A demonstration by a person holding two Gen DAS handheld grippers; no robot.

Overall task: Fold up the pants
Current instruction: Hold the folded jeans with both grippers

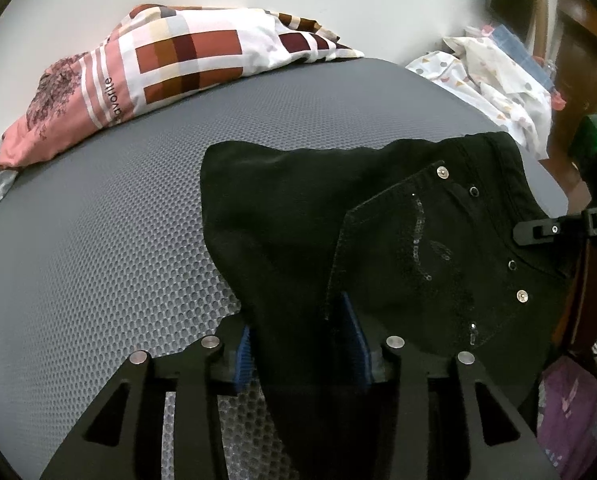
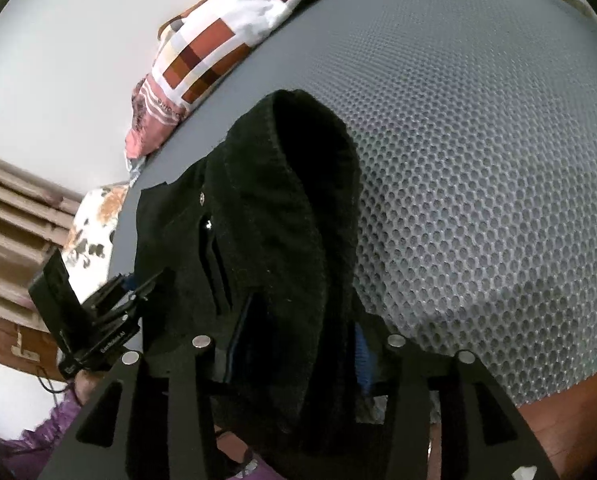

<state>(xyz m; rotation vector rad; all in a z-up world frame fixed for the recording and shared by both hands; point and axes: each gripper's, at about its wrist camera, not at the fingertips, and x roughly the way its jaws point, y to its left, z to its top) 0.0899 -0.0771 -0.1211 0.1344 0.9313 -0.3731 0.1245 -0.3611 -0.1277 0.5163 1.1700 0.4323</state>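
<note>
Black pants with rivets and a sequinned back pocket lie bunched on the grey honeycomb mattress. A thick fold of them fills the gap of my left gripper, and both blue pads sit against the cloth. In the right wrist view the pants rise as a dark loop of waistband. That fold runs down between the fingers of my right gripper, which is shut on it. The right gripper's finger touches the waistband's far right edge. The left gripper shows at the pants' left side.
A checked red, white and pink pillow lies at the back of the mattress by the white wall. A white patterned cloth is heaped at the back right corner. The mattress edge drops to a reddish floor. Purple fabric shows low right.
</note>
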